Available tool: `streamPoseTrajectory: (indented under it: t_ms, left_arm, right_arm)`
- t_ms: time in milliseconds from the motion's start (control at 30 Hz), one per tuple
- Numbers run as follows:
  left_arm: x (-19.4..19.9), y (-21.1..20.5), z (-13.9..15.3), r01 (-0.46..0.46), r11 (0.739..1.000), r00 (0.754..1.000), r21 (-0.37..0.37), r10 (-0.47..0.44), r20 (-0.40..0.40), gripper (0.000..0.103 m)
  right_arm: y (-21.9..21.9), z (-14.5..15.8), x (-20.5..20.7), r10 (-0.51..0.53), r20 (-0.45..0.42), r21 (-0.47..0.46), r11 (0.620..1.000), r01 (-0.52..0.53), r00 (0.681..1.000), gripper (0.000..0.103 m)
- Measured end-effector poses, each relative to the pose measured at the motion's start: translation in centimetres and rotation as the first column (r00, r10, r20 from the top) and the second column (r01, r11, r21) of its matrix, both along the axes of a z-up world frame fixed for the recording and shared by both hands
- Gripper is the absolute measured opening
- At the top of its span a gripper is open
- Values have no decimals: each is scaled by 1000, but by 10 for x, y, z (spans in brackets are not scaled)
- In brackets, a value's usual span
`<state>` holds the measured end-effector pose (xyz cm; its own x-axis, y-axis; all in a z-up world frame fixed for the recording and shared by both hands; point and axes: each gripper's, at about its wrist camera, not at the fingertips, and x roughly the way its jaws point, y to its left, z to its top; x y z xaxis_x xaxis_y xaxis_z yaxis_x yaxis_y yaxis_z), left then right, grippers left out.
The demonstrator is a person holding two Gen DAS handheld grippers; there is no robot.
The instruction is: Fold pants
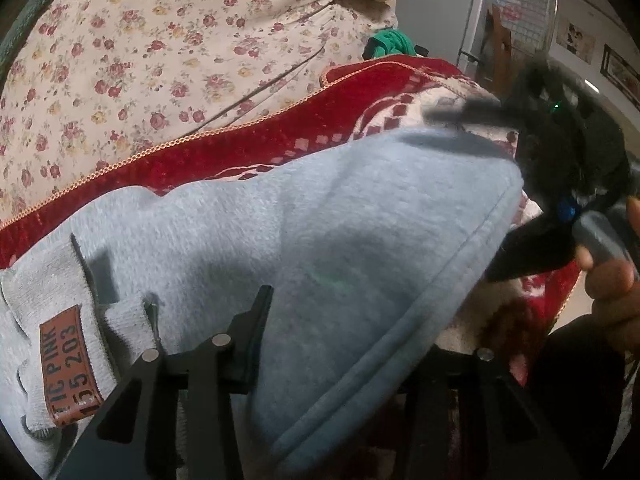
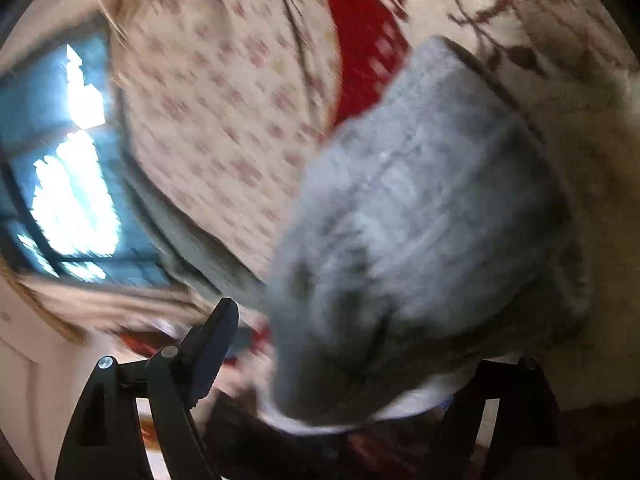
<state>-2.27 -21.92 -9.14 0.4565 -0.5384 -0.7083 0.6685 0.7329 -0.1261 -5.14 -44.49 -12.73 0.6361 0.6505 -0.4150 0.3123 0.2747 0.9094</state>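
Light grey-blue sweatpants [image 1: 360, 220] lie folded on a red and cream blanket [image 1: 280, 136]. Their ribbed waistband with a brown label [image 1: 68, 364] is at the lower left. My left gripper [image 1: 368, 328] is shut on a thick fold of the pants; one finger [image 1: 258, 320] presses the cloth and the other is hidden under it. My right gripper [image 1: 472, 124], blurred, is at the pants' far end, held by a hand [image 1: 612, 280]. In the right wrist view the right gripper [image 2: 360, 360] stands open. The pants [image 2: 420, 220] lie in the gap, apart from the visible finger [image 2: 216, 340].
A cream sheet with a red flower print [image 1: 160, 60] covers the bed beyond the blanket. A green cloth [image 1: 390, 42] lies at its far edge, with a white cabinet [image 1: 440, 12] behind. A bright window [image 2: 76, 200] shows at the left of the right wrist view.
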Motion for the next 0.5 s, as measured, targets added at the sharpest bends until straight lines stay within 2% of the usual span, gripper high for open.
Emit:
streamPoseTrajectory:
  t_ms: [100,167,200,267,433,500]
  left_arm:
    - [7,7,3,-10,999,999,-43,8,-45,41]
    - [6,7,3,-8,999,999,-41,7,-37,41]
    - [5,6,3,-9,999,999,-37,8,-34,41]
    - [5,5,0,-14,999,999,-40,13,-43,41]
    - [1,3,0,-4,1000,1000,-17,4,-23,41]
    - [-1,1,0,4,1000,1000,3,-4,-5,42]
  right_arm:
    - [-24,14,-14,43,-58,-120,992,-49,997,87]
    - [-45,29,-20,44,-35,-138,989,-48,998,88]
    - [-56,38,-19,38,-29,-176,984,-43,999,88]
    - [-72,53,-7,38,-13,-258,965,-40,999,95]
    - [-90,27,53,127,-49,-196,971,-134,991,96]
    - [-86,12,82,217,-79,-180,957,-229,973,96]
